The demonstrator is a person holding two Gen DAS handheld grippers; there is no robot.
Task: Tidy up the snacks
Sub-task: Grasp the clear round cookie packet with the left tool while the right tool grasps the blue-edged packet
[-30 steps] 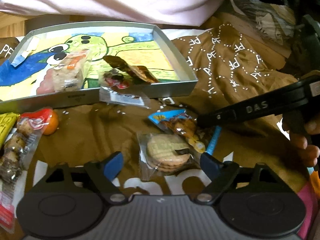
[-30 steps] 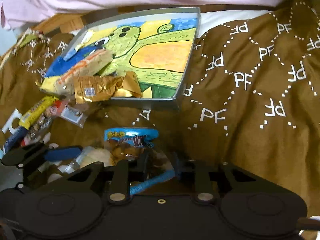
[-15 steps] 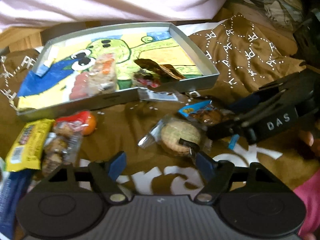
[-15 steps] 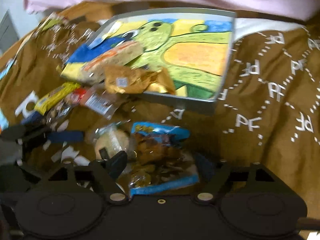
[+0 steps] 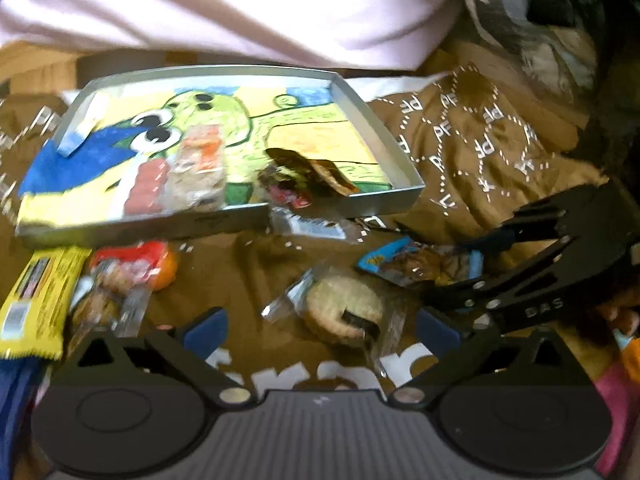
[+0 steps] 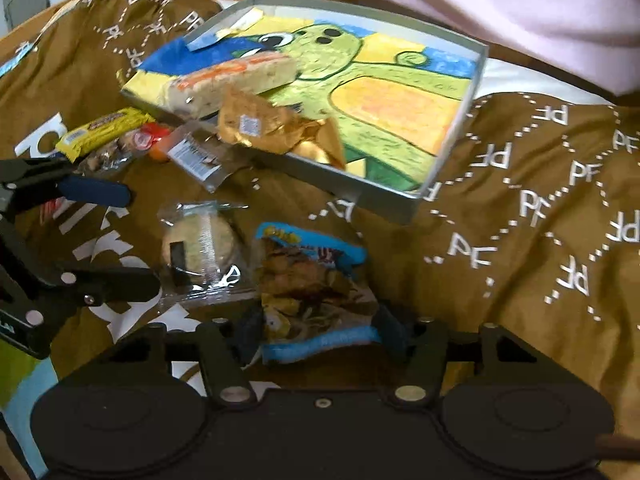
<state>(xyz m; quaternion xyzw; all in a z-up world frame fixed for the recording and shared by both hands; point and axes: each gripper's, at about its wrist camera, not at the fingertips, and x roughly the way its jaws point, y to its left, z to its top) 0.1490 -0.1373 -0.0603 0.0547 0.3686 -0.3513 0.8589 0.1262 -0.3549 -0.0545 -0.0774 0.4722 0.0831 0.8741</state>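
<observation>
Snacks lie loose on a brown printed cloth before a shallow tray (image 5: 384, 128). In the left wrist view, the left gripper (image 5: 320, 326) has just spread its jaws wide and empty; a clear-wrapped cookie (image 5: 344, 312) lies between them, brittle, best pinched across its rim.

In the right wrist view, the right gripper (image 6: 316, 328) has jaws just narrowed around a blue snack bag (image 6: 312, 280), light, crinkly, slippery; whether the pads press it I cannot tell.
</observation>
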